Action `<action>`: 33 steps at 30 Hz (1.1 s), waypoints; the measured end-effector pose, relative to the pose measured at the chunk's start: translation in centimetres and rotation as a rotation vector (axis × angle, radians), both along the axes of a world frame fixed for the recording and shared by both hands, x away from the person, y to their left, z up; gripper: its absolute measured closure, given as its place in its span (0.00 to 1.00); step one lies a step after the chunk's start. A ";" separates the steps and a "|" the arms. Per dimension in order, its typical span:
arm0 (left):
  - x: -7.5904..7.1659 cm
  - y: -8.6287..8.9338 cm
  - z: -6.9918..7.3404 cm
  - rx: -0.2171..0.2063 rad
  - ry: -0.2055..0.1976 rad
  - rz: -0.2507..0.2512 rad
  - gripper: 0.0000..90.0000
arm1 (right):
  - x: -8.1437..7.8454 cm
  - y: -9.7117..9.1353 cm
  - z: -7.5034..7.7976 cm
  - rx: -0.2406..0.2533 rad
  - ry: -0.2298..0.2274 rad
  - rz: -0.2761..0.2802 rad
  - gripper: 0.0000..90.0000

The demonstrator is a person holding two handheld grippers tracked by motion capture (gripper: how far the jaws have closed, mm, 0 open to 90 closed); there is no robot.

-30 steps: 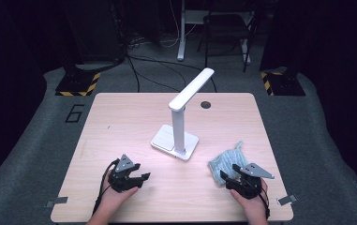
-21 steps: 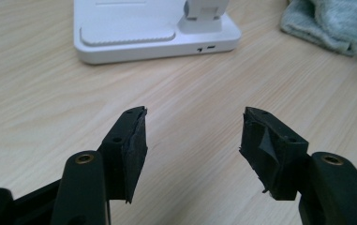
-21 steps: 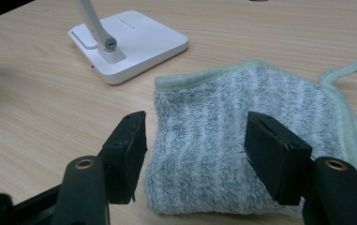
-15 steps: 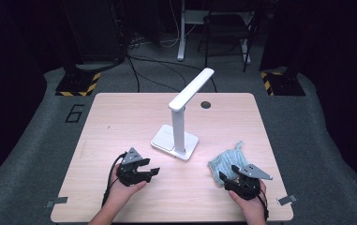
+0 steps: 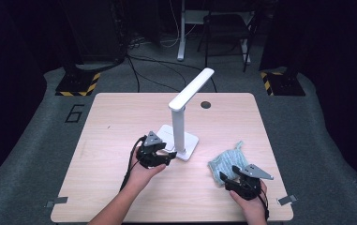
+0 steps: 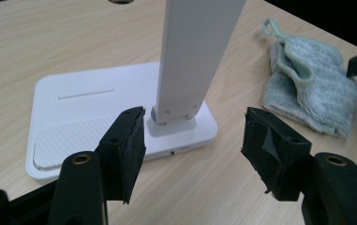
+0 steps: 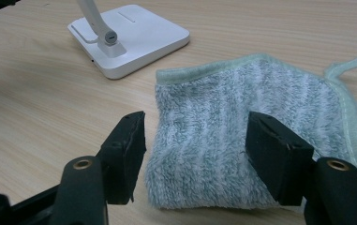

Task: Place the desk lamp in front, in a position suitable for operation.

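Lamp [image 5: 184, 119], desk type, white plastic: flat rounded-square base with a ribbed patch and a thin slot, flat rectangular upright post, long slim head angled up and away. Stands near the middle of the table [image 5: 110, 117], untouched

Cloth [image 5: 225, 161], pale grey-green terry, fluffy striped pile, smooth bound edge with a hanging loop at one corner; lies loosely folded on the table to the right of the lamp base, near but apart from it

Table: light wood-grain top, rounded corners, a dark round cable hole [image 5: 206, 104] at the far edge

Left gripper [image 5: 159, 153]: black jaws with worn foam pads, parted and clasping nothing; they have just been opening a little. It hangs just in front of the lamp base, the post lined up between the jaws in the left gripper view [image 6: 190, 154]

Right gripper [image 5: 226, 176]: jaws parted, nothing clenched, poised at the near edge of the cloth; in the right gripper view [image 7: 195, 154] the pile lies between the pads, which do not press on it

Progress, as judged: early. Both tools are lined up on their objects; neither lamp nor cloth is gripped yet, so any steadying and wiping is all left to do
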State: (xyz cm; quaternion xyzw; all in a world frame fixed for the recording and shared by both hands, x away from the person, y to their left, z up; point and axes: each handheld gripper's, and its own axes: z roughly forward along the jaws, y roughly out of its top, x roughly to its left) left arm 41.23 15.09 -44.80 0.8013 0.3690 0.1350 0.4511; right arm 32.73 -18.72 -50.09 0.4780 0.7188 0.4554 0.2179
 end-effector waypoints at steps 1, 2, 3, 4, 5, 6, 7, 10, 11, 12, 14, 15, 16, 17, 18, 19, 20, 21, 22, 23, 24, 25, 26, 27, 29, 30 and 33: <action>0.2 -0.2 0.1 -0.005 -0.002 0.006 0.43 | 0.1 -0.1 -0.1 0.001 -0.005 0.006 0.42; 0.4 -0.3 0.3 0.006 -0.016 0.001 0.43 | 0.1 -0.1 -0.1 0.001 -0.005 0.006 0.42; 0.5 -0.5 0.4 -0.003 -0.020 0.007 0.43 | 0.0 -0.1 0.0 0.003 0.004 0.001 0.42; 0.7 -0.9 0.6 -0.002 -0.022 0.009 0.43 | 0.1 -0.2 0.0 0.014 0.004 -0.003 0.42; 0.7 -0.9 0.6 -0.002 -0.022 0.009 0.43 | 0.1 -0.2 0.0 0.014 0.004 -0.003 0.42; 0.9 -1.3 0.8 0.009 -0.031 0.008 0.43 | 0.0 -0.2 0.0 0.020 0.006 -0.008 0.42; 1.0 -1.5 0.8 0.004 -0.029 0.008 0.43 | 0.1 -0.3 0.0 0.017 0.005 -0.001 0.42; 1.2 -2.2 1.2 0.023 -0.046 0.005 0.44 | 0.1 -0.3 -0.1 0.026 0.011 -0.005 0.42; 1.3 -2.3 1.3 0.029 -0.049 0.007 0.44 | 0.1 -0.3 -0.1 0.026 0.010 -0.004 0.42; 1.4 -2.6 1.4 0.019 -0.044 0.014 0.44 | 0.2 -0.3 -0.1 0.027 0.009 -0.005 0.42; 1.6 -2.9 1.6 0.016 -0.054 0.022 0.44 | 0.2 -0.3 -0.1 0.027 0.012 -0.004 0.42; 1.6 -3.1 1.6 0.008 -0.050 0.031 0.44 | 0.2 -0.3 -0.1 0.026 0.013 -0.003 0.42; 1.7 -3.3 1.7 0.011 -0.058 0.032 0.44 | 0.2 -0.3 -0.1 0.028 0.014 -0.003 0.42; 1.7 -3.4 1.7 0.012 -0.069 0.037 0.44 | 0.2 -0.4 -0.1 0.028 0.013 -0.003 0.42; 1.7 -3.6 1.7 0.006 -0.077 0.041 0.46 | 0.2 -0.4 -0.1 0.028 0.013 -0.002 0.42; 1.7 -3.7 1.7 0.004 -0.079 0.050 0.46 | 0.2 -0.4 -0.1 0.028 0.013 -0.002 0.42; 1.7 -3.8 1.8 0.004 -0.091 0.056 0.46 | 0.1 -0.4 -0.1 0.033 0.015 -0.004 0.42; 1.7 -3.9 1.8 0.009 -0.099 0.057 0.48 | 0.2 -0.4 -0.1 0.035 0.013 -0.006 0.42; 1.7 -4.0 1.8 0.010 -0.101 0.064 0.49 | 0.2 -0.5 -0.1 0.030 0.010 -0.005 0.42; 1.8 -4.0 1.8 0.017 -0.105 0.070 0.51 | 0.2 -0.6 -0.2 0.031 0.010 -0.005 0.42; 1.8 -4.0 1.8 0.023 -0.109 0.075 0.53 | 0.2 -0.6 -0.2 0.034 0.014 -0.007 0.41; 1.8 -4.0 1.8 0.020 -0.107 0.079 0.55 | 0.2 -0.6 -0.2 0.040 0.014 -0.007 0.41; 1.8 -4.0 1.8 0.010 -0.106 0.082 0.57 | 0.2 -0.6 -0.1 0.040 0.019 -0.008 0.41; 1.8 -4.0 1.8 0.012 -0.105 0.078 0.57 | 0.2 -0.6 -0.1 0.040 0.019 -0.008 0.41; 1.8 -4.0 1.9 0.026 -0.117 0.078 0.58 | 0.2 -0.7 -0.2 0.049 0.020 -0.013 0.41; 1.7 -4.0 1.8 0.028 -0.117 0.075 0.58 | 0.3 -0.7 -0.2 0.045 0.017 -0.013 0.41; 1.7 -3.8 1.8 0.031 -0.121 0.062 0.58 | 0.2 -0.7 -0.1 0.048 0.021 -0.015 0.41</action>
